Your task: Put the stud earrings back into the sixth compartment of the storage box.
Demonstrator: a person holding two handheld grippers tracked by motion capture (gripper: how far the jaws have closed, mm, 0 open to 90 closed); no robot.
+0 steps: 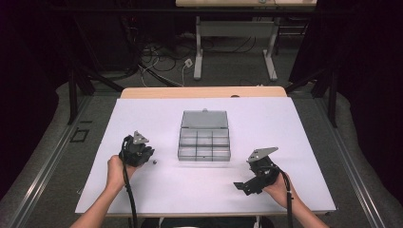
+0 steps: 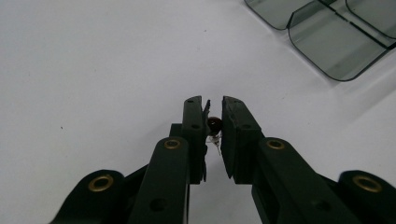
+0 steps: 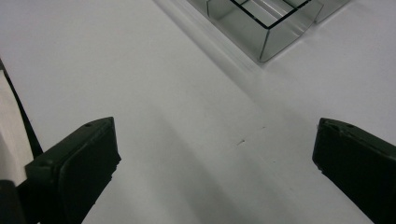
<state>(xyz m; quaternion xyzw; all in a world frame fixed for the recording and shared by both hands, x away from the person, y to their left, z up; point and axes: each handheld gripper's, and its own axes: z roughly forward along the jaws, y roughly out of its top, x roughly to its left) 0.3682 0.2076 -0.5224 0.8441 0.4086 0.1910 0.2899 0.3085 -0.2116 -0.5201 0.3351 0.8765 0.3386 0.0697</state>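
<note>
My left gripper (image 2: 215,105) is shut on a small dark red bead-like part (image 2: 214,124) with thin wire legs, pinched between the pads just above the white table. In the high view the left gripper (image 1: 150,159) sits low at the table's left, a hand behind it. A clear grey compartment box (image 1: 204,145) with its lid laid back lies mid-table; its corner (image 2: 327,44) shows past the left jaws. My right gripper (image 3: 215,140) stands wide open over bare table with nothing between its jaws. From above, the right gripper (image 1: 247,183) is front right of the box.
The white table top (image 1: 266,118) has a wooden strip along its far edge. A corner of the box (image 3: 266,28) lies ahead of the right jaws. Beyond the table are floor cables and another table's legs.
</note>
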